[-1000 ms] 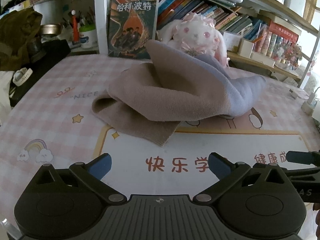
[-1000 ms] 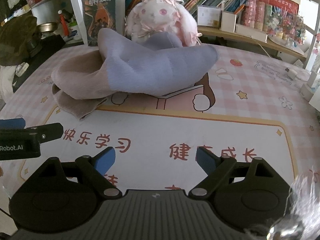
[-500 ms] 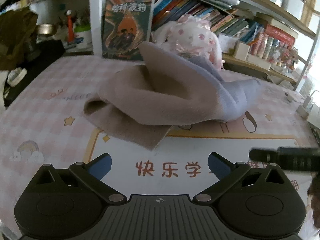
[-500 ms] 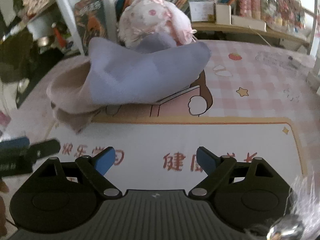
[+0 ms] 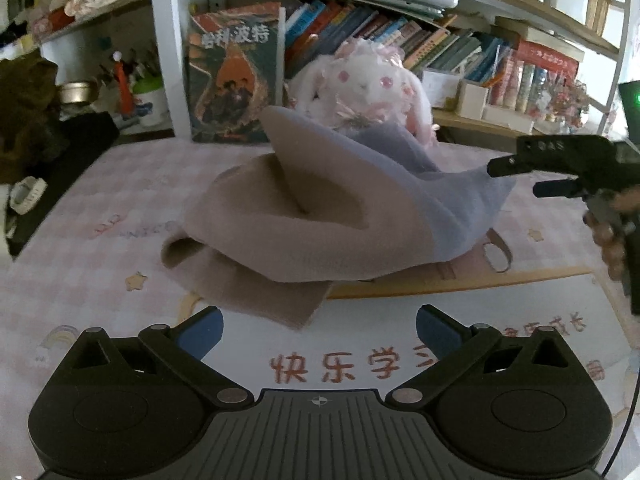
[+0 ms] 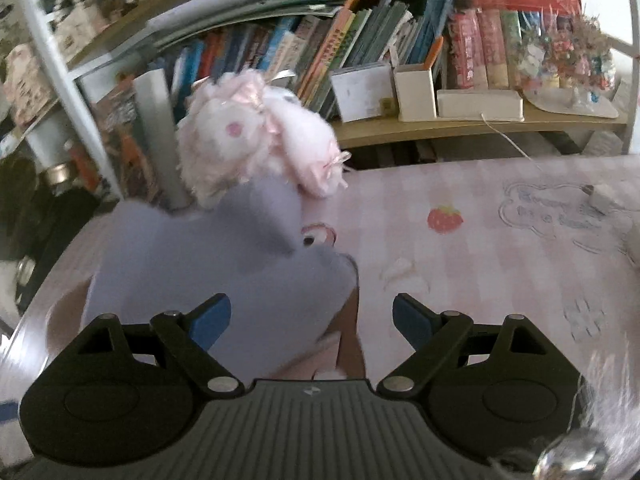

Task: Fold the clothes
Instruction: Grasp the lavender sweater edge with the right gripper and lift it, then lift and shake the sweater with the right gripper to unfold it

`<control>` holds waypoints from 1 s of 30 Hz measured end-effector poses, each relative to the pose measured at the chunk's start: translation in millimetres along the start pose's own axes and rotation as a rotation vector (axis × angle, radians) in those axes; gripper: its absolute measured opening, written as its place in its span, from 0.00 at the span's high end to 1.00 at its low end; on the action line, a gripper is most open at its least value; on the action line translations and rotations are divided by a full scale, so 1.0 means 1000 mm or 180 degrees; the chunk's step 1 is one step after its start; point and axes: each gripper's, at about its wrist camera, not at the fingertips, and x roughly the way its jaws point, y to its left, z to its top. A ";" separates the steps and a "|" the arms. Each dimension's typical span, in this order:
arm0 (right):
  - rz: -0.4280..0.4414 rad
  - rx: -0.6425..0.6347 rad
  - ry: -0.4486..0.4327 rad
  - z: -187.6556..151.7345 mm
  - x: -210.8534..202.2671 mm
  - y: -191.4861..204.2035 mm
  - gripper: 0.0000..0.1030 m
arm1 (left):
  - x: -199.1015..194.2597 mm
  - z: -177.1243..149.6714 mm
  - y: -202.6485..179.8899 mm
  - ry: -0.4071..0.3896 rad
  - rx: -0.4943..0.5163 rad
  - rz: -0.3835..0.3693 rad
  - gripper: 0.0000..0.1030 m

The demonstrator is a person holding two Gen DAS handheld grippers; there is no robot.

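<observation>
right gripper [image 6: 312, 320] has swung in from the near side of the desk [image 5: 120, 216] to the lavender end of the garment [image 5: 320, 216], jaws spread wide, nothing between the pads yet; cloth sits just under its left finger. left gripper [image 5: 318, 330] has barely moved, also spread and empty, hanging short of the beige corner that droops toward it. so looks like the setup for a two-handed grab: no fold started, garment is a crumpled beige/lavender heap mid-desk. surface is a pink checked mat with cartoon prints and chinese lettering. plush rabbit [image 5: 368, 88] touches the back of the heap, bookshelf [image 6: 360, 40] behind, could snag on a lift.
</observation>
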 end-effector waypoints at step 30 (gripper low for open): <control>0.1788 0.1236 0.1380 -0.090 0.011 0.062 0.49 | -0.028 -0.041 0.010 -0.0093 0.0509 0.0327 0.00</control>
